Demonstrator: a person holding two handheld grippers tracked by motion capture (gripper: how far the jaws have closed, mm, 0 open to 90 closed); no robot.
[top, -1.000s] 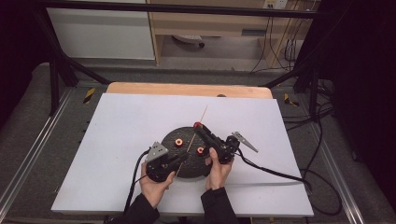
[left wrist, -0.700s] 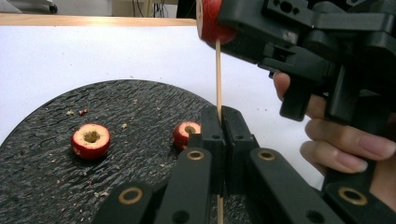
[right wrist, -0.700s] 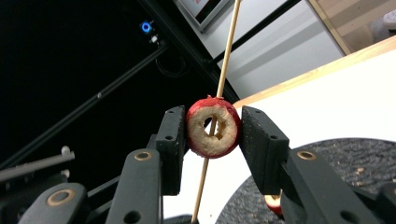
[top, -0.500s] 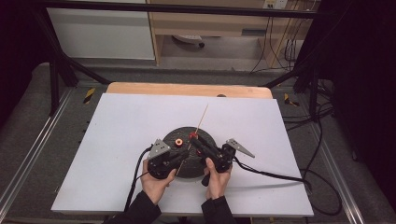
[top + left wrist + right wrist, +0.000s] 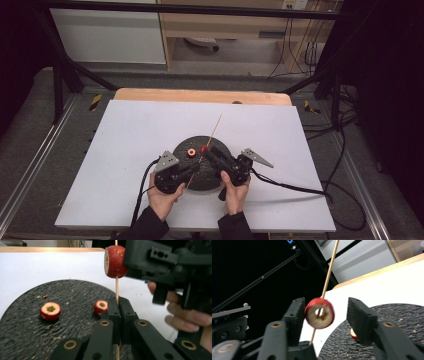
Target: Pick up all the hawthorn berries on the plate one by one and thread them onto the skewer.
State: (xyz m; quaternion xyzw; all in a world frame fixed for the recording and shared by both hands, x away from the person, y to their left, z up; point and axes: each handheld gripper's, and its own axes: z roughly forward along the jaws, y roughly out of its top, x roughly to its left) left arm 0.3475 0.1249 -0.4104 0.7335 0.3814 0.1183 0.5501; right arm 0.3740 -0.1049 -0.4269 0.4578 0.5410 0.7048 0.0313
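My left gripper (image 5: 119,301) (image 5: 191,172) is shut on the lower end of a thin wooden skewer (image 5: 116,287) (image 5: 215,129), which rises over the black round plate (image 5: 200,180). A red hawthorn slice (image 5: 320,313) (image 5: 115,261) (image 5: 203,149) with a cored middle is threaded on the skewer. My right gripper (image 5: 326,302) (image 5: 208,150) stands around that slice; its jaws have just been opening, and the right pad (image 5: 359,317) is clear of it. Two more cored red slices (image 5: 50,310) (image 5: 101,307) lie on the plate.
The plate (image 5: 25,335) sits on a white mat (image 5: 130,135) over a wooden table (image 5: 200,95). Crumbs dot the plate. Cables trail from both grippers toward the front and right. A dark frame and shelving stand beyond the table.
The red slice has slid down the skewer toward my left gripper, carried by the right gripper. The right jaws have since spread apart from it. The left gripper has stayed put.
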